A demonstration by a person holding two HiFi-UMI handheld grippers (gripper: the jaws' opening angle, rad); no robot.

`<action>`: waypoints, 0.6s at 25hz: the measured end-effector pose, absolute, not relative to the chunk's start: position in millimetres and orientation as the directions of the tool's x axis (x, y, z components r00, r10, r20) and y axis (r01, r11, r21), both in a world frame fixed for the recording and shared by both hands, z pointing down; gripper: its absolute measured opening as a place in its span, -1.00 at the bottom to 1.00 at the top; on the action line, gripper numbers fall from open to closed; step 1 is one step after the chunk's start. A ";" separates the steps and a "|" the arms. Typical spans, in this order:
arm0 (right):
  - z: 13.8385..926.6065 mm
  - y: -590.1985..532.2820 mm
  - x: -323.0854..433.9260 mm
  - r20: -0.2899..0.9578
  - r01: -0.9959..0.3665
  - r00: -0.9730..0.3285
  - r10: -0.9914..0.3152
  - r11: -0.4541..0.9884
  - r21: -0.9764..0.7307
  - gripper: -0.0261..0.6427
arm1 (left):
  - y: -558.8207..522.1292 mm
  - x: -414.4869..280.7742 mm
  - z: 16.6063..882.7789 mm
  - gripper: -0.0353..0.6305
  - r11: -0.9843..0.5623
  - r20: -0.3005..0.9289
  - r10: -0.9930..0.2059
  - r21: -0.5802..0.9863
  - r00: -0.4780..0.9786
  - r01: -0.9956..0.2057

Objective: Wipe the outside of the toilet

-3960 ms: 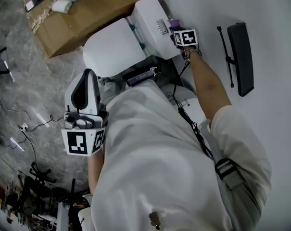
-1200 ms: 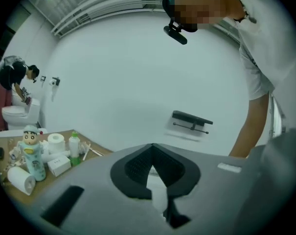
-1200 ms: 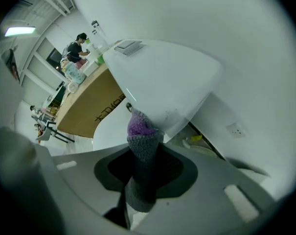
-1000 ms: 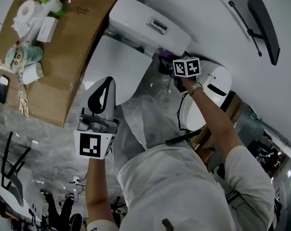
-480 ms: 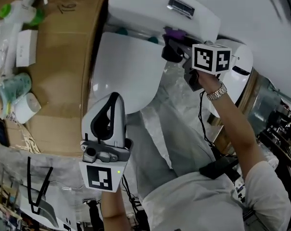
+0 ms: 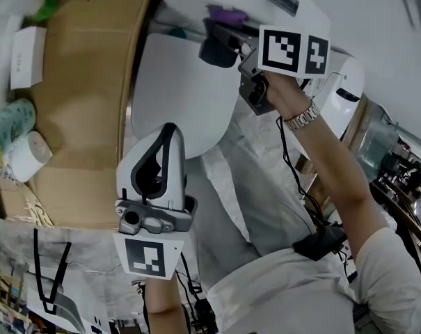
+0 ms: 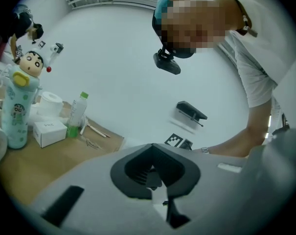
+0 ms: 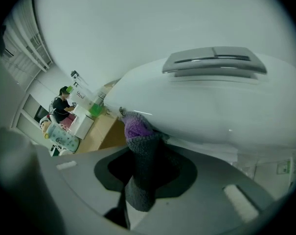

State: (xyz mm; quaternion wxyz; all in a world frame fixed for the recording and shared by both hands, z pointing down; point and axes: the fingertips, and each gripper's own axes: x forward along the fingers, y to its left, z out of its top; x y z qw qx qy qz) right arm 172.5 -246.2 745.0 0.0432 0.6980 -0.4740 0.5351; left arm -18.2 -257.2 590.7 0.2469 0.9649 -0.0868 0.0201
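White wall [image 8: 138,23], 1 toilet [image 6: 179,92]; right gripper [image 8: 143,148] tight on 1 purple cloth [image 8: 136,128], left gripper [image 7: 153,171] jaws together.

shirt [image 6: 287,291]: white, short sleeves;
watch [image 6: 300,117]: silver metal band;
cable [image 6: 291,179]: thin, black;
left tool [image 6: 168,127]: white shell, black-white marker cube [image 6: 149,256]

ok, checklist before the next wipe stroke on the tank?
1. Grip: the right gripper has the cloth clamped in its tongs: ok.
2. Contact: the cloth touches the tank at its lower edge: ok.
3. Spare hand: the left gripper has its tongs shut and empty, and is held away from the tank: ok.
4. The lid is down: ok.
5. The cable along the right forearm is clear of the toilet: cannot tell.
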 end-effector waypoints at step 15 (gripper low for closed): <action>755.1 -337.7 117.9 0.750 -0.718 -0.066 -0.658 -0.490 -0.494 -0.61 | -287.3 -74.3 595.4 -0.88 -0.839 0.058 -0.261 0.481 0.964 -0.256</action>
